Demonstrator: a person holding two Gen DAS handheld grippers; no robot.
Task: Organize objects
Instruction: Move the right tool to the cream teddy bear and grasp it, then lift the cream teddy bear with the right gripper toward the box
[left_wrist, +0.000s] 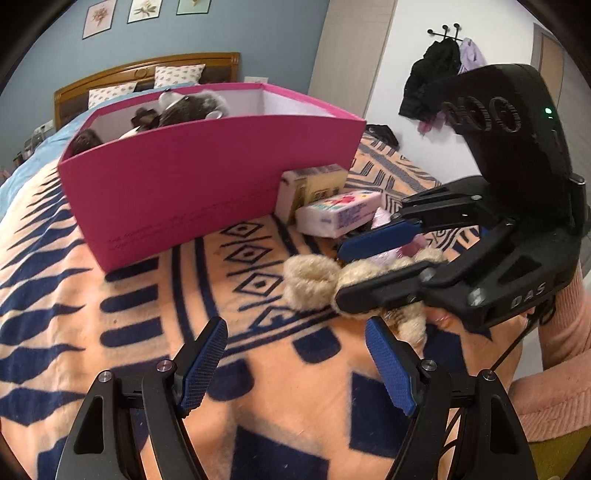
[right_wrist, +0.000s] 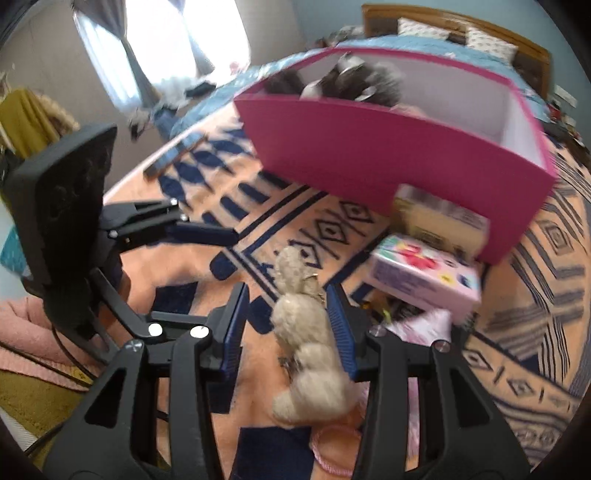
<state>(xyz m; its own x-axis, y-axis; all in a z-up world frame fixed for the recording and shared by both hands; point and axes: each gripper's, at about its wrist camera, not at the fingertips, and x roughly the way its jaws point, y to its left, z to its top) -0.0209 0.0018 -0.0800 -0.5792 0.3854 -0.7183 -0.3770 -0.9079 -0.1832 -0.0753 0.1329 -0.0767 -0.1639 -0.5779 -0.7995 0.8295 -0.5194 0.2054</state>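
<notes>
Two grippers: right gripper (right_wrist: 288, 325) straddles the plush (right_wrist: 306, 350), jaws spread, not clamped; long axis toward 12. Left gripper (left_wrist: 295, 365) open, empty. Box (right_wrist: 369, 155) at 1 o'clock.

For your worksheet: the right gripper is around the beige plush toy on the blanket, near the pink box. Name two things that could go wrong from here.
1. The right gripper has its jaws on either side of the beige plush toy with a gap still showing on one side, so the soft toy may slip out on lifting.
2. The pink box has tall walls and already holds dark plush toys; a low carry could bump its wall or shove the tissue pack beside it.
</notes>
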